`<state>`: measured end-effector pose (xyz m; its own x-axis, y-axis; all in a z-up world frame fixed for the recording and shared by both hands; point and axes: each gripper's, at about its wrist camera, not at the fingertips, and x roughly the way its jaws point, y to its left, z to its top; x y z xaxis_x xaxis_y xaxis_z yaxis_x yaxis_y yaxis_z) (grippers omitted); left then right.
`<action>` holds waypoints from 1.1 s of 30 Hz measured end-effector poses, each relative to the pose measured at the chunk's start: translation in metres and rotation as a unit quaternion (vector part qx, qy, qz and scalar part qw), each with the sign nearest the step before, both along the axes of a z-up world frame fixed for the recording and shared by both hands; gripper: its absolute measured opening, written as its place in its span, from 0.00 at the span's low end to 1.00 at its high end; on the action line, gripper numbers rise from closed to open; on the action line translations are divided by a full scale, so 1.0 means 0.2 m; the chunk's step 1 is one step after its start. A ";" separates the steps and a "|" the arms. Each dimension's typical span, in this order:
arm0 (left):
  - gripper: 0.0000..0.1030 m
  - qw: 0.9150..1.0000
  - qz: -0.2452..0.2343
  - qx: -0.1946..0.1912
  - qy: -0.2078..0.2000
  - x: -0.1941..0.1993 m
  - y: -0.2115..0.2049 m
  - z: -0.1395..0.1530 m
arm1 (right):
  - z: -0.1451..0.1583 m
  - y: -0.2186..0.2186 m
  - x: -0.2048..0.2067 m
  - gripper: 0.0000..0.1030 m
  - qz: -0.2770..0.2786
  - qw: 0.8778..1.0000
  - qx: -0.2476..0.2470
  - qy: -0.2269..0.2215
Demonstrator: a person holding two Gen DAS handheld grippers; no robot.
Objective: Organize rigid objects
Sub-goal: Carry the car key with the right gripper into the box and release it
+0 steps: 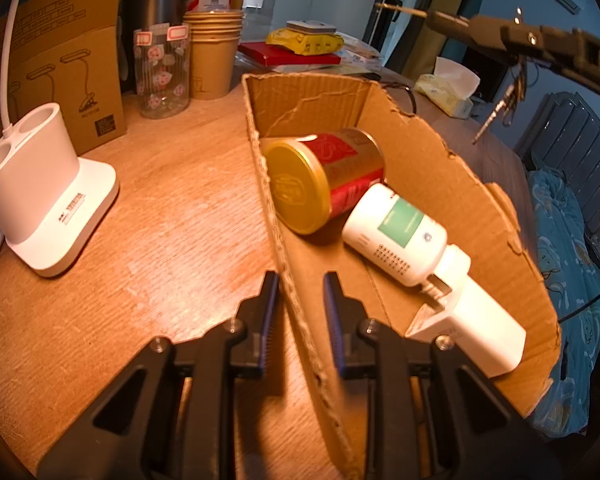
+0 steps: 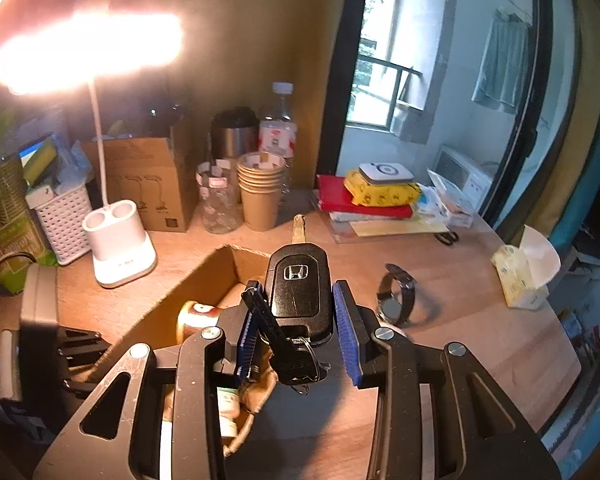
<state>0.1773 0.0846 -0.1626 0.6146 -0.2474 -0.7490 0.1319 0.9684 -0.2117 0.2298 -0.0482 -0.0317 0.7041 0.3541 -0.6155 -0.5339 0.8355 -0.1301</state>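
1. While the desk lamp base stands at the far left of the wooden table, the left gripper straddles the near wall of the torn cardboard box, one finger outside and one inside, jaws apart and not pressing the wall.
2. Inside the box a red and gold tin can lies on its side, touching a white handheld device that lies beside it toward the right.
3. Behind the box stand a glass jar and a stack of paper cups.
4. Seen from the right wrist, the right gripper is clamped on a black Honda car key, held above the box's right edge, with a second key hanging from its ring.
5. Right of the key, a wristwatch sits on the table.
6. Farther right, near the table edge, lies a tissue pack.
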 end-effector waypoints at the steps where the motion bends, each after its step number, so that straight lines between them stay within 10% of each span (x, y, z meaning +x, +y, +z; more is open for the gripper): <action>1: 0.23 1.000 0.000 0.000 0.000 0.00 0.00 0.00 | 0.00 0.01 0.00 0.37 0.004 1.000 0.000 -0.001; 33: 0.23 1.000 0.000 0.000 0.000 0.00 0.00 0.00 | -0.30 0.19 0.13 0.37 0.074 0.994 -0.060 0.053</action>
